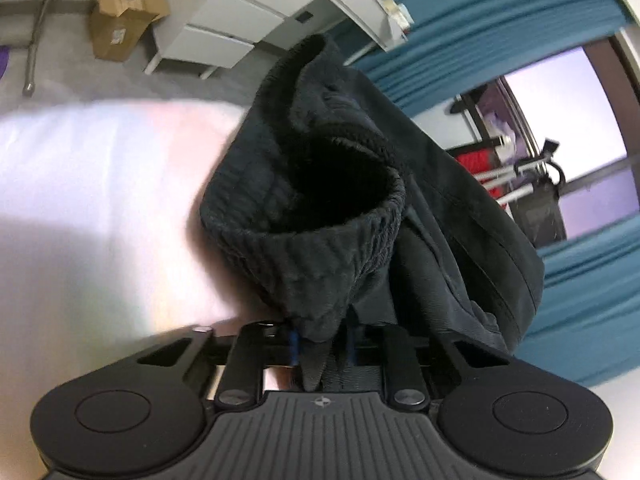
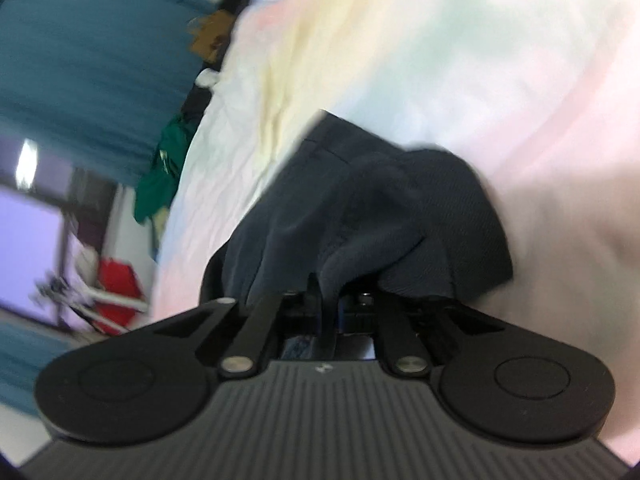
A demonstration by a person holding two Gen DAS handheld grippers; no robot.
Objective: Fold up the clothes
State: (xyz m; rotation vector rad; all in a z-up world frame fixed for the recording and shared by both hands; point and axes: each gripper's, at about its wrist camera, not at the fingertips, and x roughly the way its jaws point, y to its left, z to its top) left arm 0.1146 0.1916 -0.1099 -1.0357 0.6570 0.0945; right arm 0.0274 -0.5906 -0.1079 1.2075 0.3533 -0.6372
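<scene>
Two views. Left wrist: left hand-held gripper clamped on dark garment's ribbed waistband, lifted above bed. Right wrist: right hand-held gripper clamped on bunched fabric. No fold visible; folding apparently remains.

Two wrist fisheyes, each close behind its tool, sharing dark garment (bed beyond)

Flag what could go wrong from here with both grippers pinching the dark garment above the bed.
1. The left gripper pinches only a narrow tuck below the ribbed waistband, so the garment could slip out.
2. The right gripper holds bunched fabric, so creases may get folded in on the bedsheet.
</scene>
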